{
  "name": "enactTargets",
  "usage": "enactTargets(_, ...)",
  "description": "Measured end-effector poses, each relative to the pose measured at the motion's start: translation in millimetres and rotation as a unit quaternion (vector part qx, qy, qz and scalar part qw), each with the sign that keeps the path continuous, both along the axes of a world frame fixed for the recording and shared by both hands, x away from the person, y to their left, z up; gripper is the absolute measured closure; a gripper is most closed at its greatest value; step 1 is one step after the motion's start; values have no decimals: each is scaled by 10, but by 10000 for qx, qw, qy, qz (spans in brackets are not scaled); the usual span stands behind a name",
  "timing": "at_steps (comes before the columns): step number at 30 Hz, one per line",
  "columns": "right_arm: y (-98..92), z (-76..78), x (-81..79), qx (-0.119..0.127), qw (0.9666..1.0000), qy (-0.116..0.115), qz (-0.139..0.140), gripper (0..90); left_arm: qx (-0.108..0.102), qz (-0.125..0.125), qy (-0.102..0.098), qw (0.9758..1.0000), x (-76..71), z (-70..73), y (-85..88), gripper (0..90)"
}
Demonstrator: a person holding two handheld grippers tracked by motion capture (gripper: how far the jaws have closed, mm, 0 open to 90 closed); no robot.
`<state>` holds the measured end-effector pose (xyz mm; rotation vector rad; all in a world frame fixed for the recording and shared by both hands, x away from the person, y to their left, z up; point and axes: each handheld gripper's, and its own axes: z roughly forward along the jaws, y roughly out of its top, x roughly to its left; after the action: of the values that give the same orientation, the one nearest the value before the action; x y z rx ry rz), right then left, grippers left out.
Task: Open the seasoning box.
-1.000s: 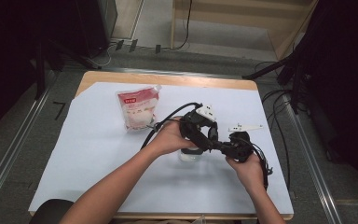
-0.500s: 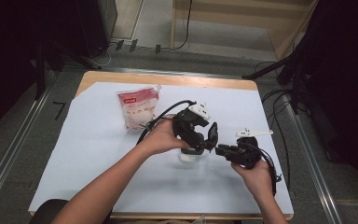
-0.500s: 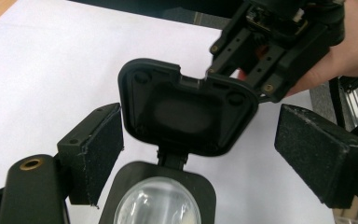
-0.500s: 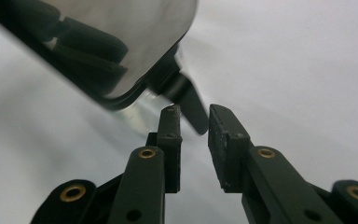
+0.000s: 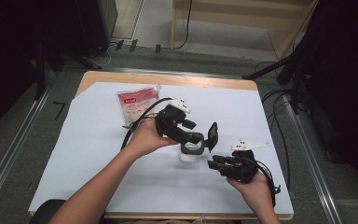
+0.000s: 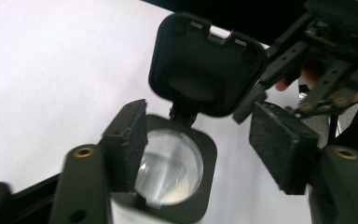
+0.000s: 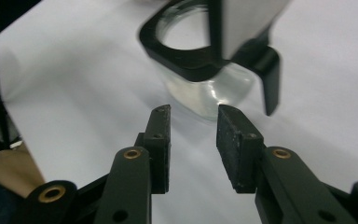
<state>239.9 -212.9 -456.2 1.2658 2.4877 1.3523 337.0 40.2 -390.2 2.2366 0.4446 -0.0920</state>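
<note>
High view: the left gripper point(image 5: 200, 140) is closing around the black collar of the glass jar point(image 5: 189, 154), which is standing mid-sheet on the white paper point(image 5: 98, 140), steadying it. The hinged lid point(image 5: 212, 136) is standing flipped up.

Left gripper view: one pad point(image 6: 128, 140) is meeting the collar; the other is standing clear, so no firm clamp yet.

Right gripper view: the right gripper point(image 7: 193, 122) is opening, jaws narrow and empty, just short of the jar, likely freed after lifting the lid.

One clear glass jar with a black square collar and hinged black lid point(image 5: 193, 148) stands mid-tabletop. One red-and-white plastic pouch point(image 5: 137, 103) lies far left. Two black handheld grippers.
</note>
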Motion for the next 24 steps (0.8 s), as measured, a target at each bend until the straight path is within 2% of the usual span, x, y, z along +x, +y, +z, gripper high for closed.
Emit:
enactTargets(2,43,10,-44,25,9999,-90,85,648,56,46,23,10000,-3,-9,54,410)
enactTargets(6,148,9,-81,53,9997,-97,236,633,83,108,87,9999,6,-9,163,438)
enactTargets(8,204,3,-89,63,9994,-117,320,632,83,169,45,9998,2,7,213,438)
enactTargets(9,260,0,-107,54,9991,-116,413,633,0,258,72,9996,-8,13,260,434)
enactTargets(12,315,3,-130,48,9987,-142,493,632,39,335,109,9994,-14,18,323,434)
enactTargets(15,378,34,-161,119,9984,-155,539,624,22,474,367,9982,-6,11,399,448)
enactTargets(20,521,120,-206,92,9968,-330,721,593,-8,632,308,9975,-21,17,556,460)
enactTargets(24,623,121,-217,27,9951,-384,905,568,-24,707,223,9972,-53,27,683,455)
